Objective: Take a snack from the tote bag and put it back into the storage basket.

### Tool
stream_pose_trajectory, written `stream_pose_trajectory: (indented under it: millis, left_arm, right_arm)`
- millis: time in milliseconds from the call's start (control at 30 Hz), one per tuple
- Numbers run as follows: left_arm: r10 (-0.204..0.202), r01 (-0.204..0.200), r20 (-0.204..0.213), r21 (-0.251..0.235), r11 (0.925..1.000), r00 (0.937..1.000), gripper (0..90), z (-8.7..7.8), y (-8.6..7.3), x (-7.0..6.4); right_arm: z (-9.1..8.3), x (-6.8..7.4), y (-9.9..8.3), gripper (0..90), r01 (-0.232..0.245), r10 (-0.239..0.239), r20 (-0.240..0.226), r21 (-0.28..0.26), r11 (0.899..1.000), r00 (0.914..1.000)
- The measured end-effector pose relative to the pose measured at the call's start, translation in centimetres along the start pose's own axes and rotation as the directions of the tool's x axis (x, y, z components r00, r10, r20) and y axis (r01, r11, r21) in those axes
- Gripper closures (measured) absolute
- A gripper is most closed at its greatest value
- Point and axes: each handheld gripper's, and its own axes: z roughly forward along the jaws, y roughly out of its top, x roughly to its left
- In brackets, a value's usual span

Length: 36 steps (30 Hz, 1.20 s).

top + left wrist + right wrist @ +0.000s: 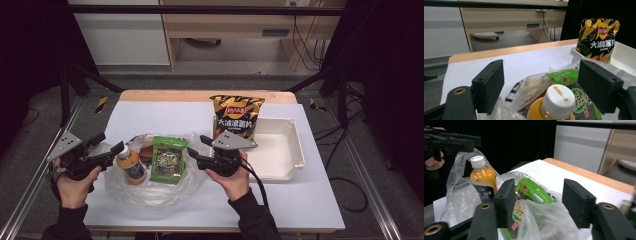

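Observation:
A clear plastic bag [150,187] lies on the left half of the table, holding an orange juice bottle [131,165] with a white cap, a green snack packet [169,160] and something brown behind them. My left gripper [111,142] stands open at the bag's left edge, its jaws either side of the bottle cap [559,100] in the left gripper view. My right gripper [198,148] is open at the bag's right edge, with crumpled bag plastic [544,220] between its jaws. The bottle [483,181] stands upright. A black and yellow crisp bag [236,117] stands in a white tray [295,150].
The white tray sits at the right of the white sheet [165,115], its right half bare. A wooden table edge [200,95] runs along the back. Metal frame rails [370,195] flank the table. A cable [257,182] trails from the right gripper.

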Motion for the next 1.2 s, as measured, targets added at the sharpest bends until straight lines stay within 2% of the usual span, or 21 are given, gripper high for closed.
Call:
stream_pose_trajectory:
  millis: [333,500,533,733,967,1200]
  left_arm:
    - [0.005,-0.005,-0.034,-0.004,1.0,0.9994,20.7,-0.3,0.0,0.5]
    - [-0.002,0.002,-0.05,-0.002,1.0,0.9988,20.6,-0.4,-0.1,1.0]
    - [-0.004,0.004,-0.053,-0.002,1.0,0.9986,20.6,-0.4,-0.2,1.1]
    - [-0.027,0.026,-0.064,-0.007,0.9996,0.9976,20.7,-0.6,-0.4,1.8]
    - [-0.032,0.032,-0.074,0.004,0.9995,0.9968,20.8,-0.5,-0.6,2.1]
    - [-0.046,0.048,-0.09,0.023,0.9986,0.9949,20.9,-0.4,-1.2,2.7]
  right_arm:
    - [5.0,1.6,0.6,63.6,-0.014,0.014,-0.017,0.032,0.999,0.9998]
    - [7.0,1.9,-0.1,73.6,0.005,-0.004,-0.013,0.096,0.995,0.9999]
    - [7.2,1.8,-0.3,74.9,0.022,-0.022,-0.001,0.114,0.993,0.9998]
    - [7.0,0.6,-1.4,81.0,0.054,-0.065,0.053,0.19,0.98,0.9965]
    - [6.3,-0.8,-2.8,82.2,0.008,-0.029,0.093,0.221,0.975,0.9952]
    - [6.3,-1.3,-4.2,83.9,-0.019,-0.012,0.119,0.255,0.967,0.9929]
